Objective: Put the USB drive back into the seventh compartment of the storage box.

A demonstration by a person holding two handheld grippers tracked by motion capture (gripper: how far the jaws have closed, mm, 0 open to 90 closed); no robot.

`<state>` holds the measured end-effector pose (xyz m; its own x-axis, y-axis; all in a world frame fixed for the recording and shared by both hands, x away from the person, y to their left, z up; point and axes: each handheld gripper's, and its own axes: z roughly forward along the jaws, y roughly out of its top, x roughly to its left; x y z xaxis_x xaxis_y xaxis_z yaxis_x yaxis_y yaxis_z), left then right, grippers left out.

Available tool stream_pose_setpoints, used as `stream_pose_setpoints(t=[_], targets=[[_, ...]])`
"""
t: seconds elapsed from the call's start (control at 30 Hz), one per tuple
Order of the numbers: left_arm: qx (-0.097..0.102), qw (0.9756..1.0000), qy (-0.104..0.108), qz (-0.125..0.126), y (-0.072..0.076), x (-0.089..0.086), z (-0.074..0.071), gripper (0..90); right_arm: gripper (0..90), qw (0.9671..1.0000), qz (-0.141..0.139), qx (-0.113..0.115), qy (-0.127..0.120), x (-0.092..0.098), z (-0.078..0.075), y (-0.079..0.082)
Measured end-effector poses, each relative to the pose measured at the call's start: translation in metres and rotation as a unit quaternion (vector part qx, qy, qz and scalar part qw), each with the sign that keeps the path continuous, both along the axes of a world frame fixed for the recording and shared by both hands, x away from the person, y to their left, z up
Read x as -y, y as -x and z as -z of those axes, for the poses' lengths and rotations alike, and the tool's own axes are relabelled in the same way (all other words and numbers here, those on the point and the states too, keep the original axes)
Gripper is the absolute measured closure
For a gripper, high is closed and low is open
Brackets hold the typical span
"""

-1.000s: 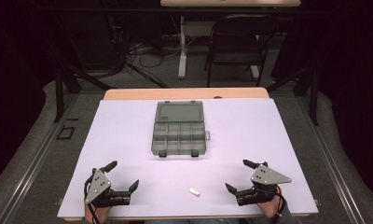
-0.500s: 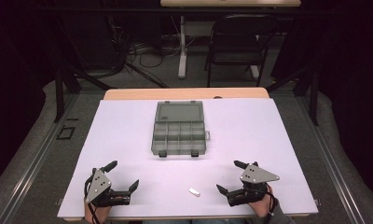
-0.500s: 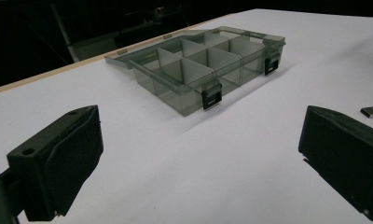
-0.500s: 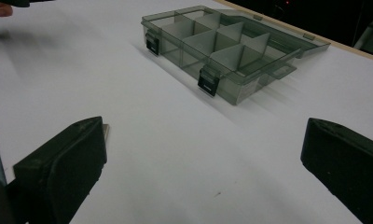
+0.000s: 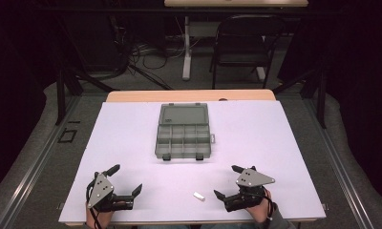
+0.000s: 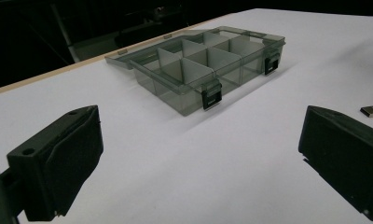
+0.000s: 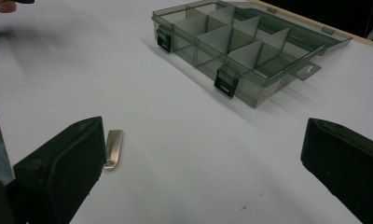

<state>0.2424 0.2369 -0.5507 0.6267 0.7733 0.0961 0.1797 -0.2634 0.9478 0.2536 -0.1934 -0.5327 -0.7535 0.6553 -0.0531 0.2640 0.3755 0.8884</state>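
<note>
**Jaws wide, small metal piece within reach**

Grippers first, at the near edge of the white tabletop (image 5: 132,143). My left gripper (image 5: 127,183) sits by the near left corner, jaws spread wide and holding nothing, pointed toward the middle. My right gripper (image 5: 224,183) is near the right end of that edge, jaws equally spread and empty, turned toward the small flat silvery metal piece (image 5: 199,196) lying between the two grippers, closer to the right one. In the right gripper view that piece (image 7: 113,148) lies just beside one jaw, not between them, so I judge a small shift is needed to straddle it. Farther off, toward the middle of the tabletop, stands the smoky grey clear plastic compartment box (image 5: 183,138), lid laid open flat behind it, latches facing me, likely where the piece is meant to go. Its compartments look empty.
</note>
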Motion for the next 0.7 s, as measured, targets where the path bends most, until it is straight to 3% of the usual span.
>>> stream_pose_setpoints(t=[0.7], targets=[[0.001, 1.0000, 0.003, -0.003, -0.001, -0.001, -0.001, 0.0, 0.0, 0.9993, -0.023, -0.027, 0.011, -0.032, 0.004, 0.000]])
